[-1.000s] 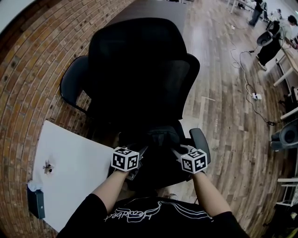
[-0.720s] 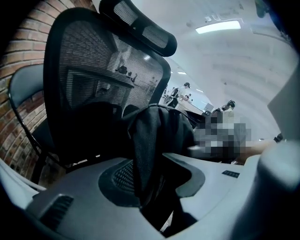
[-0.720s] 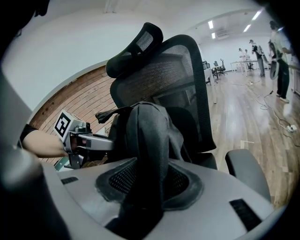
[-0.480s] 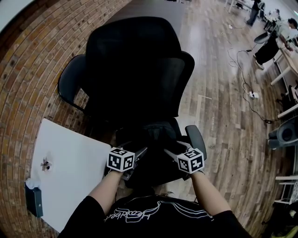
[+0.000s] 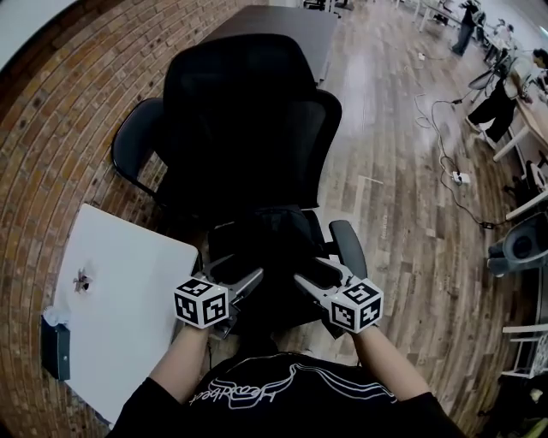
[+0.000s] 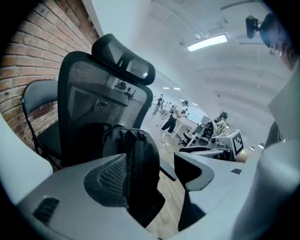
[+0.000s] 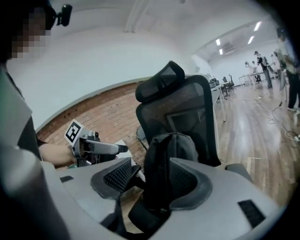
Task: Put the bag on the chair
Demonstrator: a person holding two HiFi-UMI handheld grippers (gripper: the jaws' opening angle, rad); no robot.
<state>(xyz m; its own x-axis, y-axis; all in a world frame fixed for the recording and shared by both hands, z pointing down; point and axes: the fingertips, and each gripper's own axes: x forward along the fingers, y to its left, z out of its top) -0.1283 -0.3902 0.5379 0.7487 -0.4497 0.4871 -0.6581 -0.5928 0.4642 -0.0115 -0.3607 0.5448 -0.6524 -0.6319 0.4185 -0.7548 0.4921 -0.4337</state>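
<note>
A black backpack [image 5: 267, 245] stands upright on the seat of the black mesh office chair [image 5: 253, 111], leaning on its backrest. My left gripper [image 5: 242, 282] and right gripper [image 5: 310, 279] hover just in front of it, jaws opening and apart from the bag. In the left gripper view the backpack [image 6: 136, 154] shows beyond the spread jaws of the left gripper [image 6: 152, 171], with the right gripper [image 6: 220, 145] to the side. In the right gripper view the backpack [image 7: 176, 150] shows between the jaws of the right gripper [image 7: 150, 180]; the pads do not press on it.
A white table [image 5: 120, 299] with a dark box [image 5: 56, 346] stands at my left against the brick wall. A second black chair [image 5: 137, 154] sits behind it. A dark desk [image 5: 278, 21] is beyond the chair. Cables [image 5: 454, 171] and people are far right.
Both grippers opened, let go of the backpack and drew back toward me. The backpack stays on the seat.
</note>
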